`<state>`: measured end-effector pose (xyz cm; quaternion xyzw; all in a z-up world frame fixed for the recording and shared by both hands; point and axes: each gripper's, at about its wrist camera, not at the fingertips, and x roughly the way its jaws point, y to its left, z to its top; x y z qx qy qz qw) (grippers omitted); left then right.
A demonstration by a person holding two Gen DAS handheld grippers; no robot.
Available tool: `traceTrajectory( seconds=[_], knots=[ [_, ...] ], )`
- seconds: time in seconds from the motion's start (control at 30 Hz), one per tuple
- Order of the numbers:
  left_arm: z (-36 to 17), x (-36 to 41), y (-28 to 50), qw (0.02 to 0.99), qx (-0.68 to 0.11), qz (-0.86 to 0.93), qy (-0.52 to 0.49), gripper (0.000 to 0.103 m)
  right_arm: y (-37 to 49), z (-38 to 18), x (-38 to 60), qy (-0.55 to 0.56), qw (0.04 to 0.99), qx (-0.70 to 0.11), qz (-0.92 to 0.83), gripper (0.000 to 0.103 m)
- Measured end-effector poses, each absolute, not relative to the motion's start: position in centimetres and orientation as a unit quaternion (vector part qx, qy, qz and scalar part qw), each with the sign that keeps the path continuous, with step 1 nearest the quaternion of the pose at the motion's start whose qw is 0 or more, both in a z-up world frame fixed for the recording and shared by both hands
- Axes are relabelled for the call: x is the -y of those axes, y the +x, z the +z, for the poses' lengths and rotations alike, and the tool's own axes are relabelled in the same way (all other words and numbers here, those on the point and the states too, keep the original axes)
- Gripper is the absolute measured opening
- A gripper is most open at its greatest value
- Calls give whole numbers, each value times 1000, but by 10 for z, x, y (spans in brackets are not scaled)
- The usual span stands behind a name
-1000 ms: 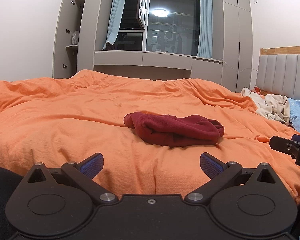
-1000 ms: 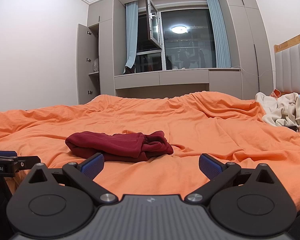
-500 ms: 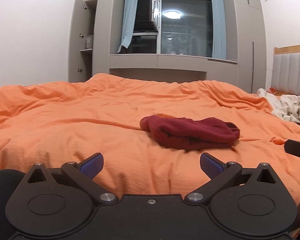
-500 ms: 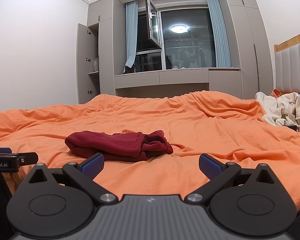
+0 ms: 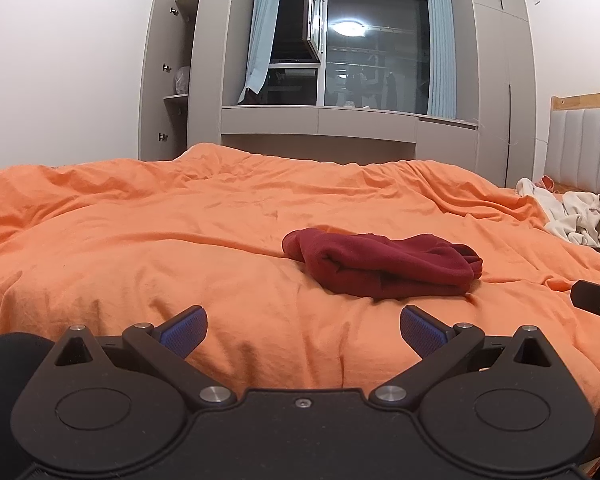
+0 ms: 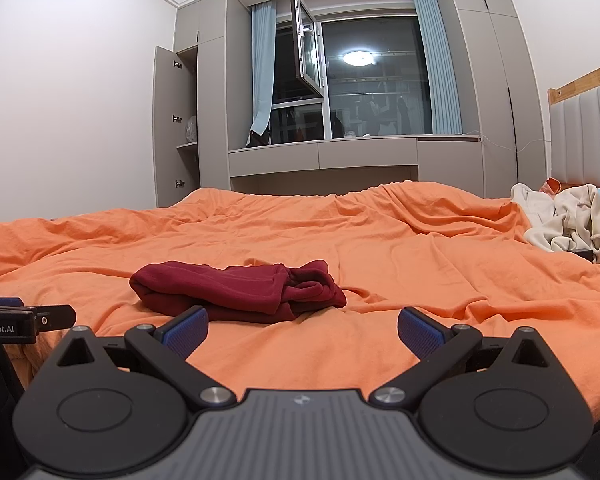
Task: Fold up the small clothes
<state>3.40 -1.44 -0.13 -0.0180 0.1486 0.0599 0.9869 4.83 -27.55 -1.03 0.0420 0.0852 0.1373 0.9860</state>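
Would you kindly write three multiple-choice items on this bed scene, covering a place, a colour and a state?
1. Where does the dark red garment lie?
A. on the orange duvet
B. on the window ledge
C. in the wardrobe

2. What colour are the pads on the fingers?
A. green
B. blue
C. white

3. How is the right gripper set?
A. shut on the garment
B. shut on nothing
C. open

Key: 1 A, it rests mid-bed on the duvet; 2 B, both pads show blue; 3 C, the fingers stand wide apart, holding nothing.

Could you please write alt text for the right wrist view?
A dark red garment lies bunched on an orange bedspread, just beyond the open, empty right claw. Pale clothes sit far right by the headboard.
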Motion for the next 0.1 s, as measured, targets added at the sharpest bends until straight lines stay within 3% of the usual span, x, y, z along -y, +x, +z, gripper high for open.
traceTrajectory(
  seconds=[0.1],
  knots=[
    [-2, 14, 34, 987, -149, 61, -17, 102, 48, -11, 276, 42, 986, -87, 137, 103]
  ],
)
